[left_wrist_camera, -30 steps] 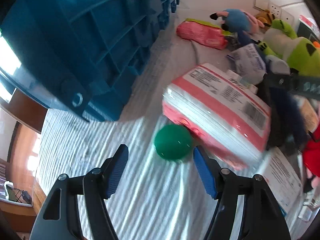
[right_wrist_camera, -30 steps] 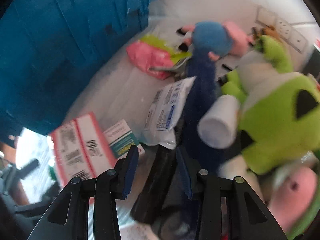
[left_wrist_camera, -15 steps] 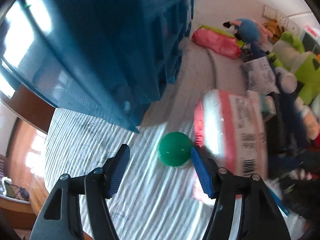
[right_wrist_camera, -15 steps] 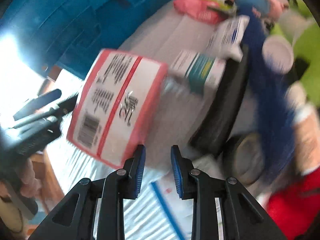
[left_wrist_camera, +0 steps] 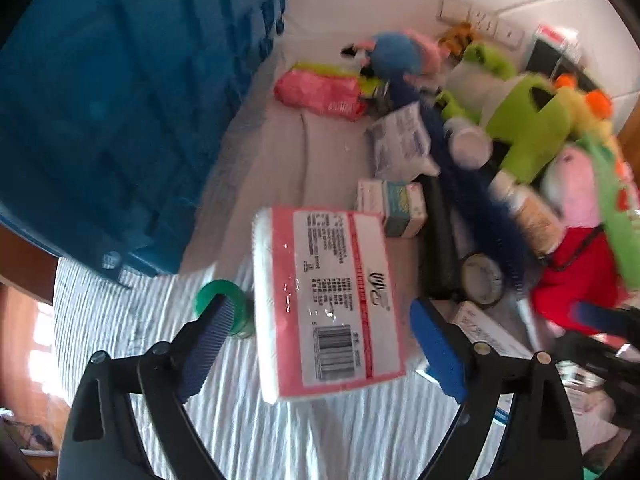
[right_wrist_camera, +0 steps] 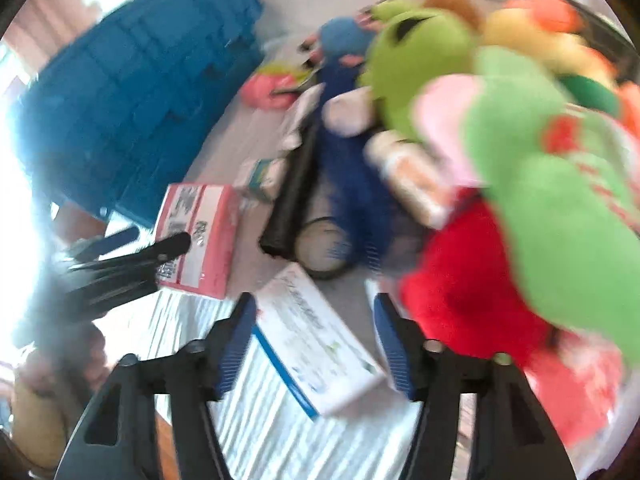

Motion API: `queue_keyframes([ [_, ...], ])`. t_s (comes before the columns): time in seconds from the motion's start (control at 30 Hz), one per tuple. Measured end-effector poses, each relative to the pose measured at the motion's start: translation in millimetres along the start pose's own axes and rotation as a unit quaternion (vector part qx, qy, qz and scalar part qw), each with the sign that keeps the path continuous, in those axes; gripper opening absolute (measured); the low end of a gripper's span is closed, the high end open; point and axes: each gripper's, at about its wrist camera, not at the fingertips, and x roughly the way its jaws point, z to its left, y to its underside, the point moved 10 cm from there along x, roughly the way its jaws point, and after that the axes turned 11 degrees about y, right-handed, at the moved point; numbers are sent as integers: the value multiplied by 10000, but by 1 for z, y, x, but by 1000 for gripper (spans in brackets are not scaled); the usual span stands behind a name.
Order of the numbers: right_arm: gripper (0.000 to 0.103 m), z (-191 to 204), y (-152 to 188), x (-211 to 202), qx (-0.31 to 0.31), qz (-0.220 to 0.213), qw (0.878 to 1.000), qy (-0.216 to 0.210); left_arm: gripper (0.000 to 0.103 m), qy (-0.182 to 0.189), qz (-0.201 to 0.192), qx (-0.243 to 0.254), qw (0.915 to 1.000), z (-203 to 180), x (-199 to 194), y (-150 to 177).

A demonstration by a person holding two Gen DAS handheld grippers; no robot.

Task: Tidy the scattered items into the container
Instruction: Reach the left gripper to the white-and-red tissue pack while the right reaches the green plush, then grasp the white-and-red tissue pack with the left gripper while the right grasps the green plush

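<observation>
Both claws gape wide: the left gripper [left_wrist_camera: 320, 344] straddles the pink-and-white tissue pack [left_wrist_camera: 326, 300] at lower centre, long axis along its fingers, while the right gripper [right_wrist_camera: 314, 344] brackets a white box [right_wrist_camera: 316, 340] lying diagonally.

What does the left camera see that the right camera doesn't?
Only the left wrist view shows the green ball, partly behind the open left tongs.

Only the right wrist view shows the white-and-blue box lying whole between the open right tongs.

Both show the blue crate, the pink-and-white packet, the red plush and the green plush.
</observation>
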Motion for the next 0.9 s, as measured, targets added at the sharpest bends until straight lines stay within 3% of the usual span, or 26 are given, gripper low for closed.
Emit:
queue_keyframes([
  [0.07,69,-27,4,-15,311,-180,9991,207,91,-111,187,-64,9997,1,14,4],
  [0.13,69,-63,3,-29,787,-408,9944,571,92,43,245,-181,9995,0,25,7],
  [0.23,69,-127,20,-59,1555,-651,9784,1195,94,28,190,-186,9996,0,33,5],
  [0.3,74,-168,40,-65,1973,-566,9643,1672,94,-76,380,-116,9992,3,47,7],
  [0.37,77,-197,60,-65,2373,-368,9528,1859,94,-111,663,-72,9977,4,63,14],
  [0.4,77,-206,64,-63,2529,-312,9494,1836,93,-91,592,-38,9982,4,64,14],
  [0.5,77,-211,68,-60,2770,-346,9424,1841,91,-10,445,178,9989,-5,57,14],
  [0.57,75,-204,57,-62,2685,-483,9456,1772,90,67,384,247,9989,-10,50,14],
  [0.67,56,-188,36,-67,2381,-694,9533,1725,90,199,191,392,9989,-21,32,7],
  [0.7,55,-185,28,-69,2282,-737,9559,1696,90,249,111,449,9986,-26,25,3],
  [0.83,55,-157,-12,-70,1771,-973,9688,1432,90,483,-189,718,9961,-54,-3,-12],
  [0.9,62,-143,-36,-69,1533,-1111,9738,1260,90,644,-329,856,9937,-74,-15,-18],
])
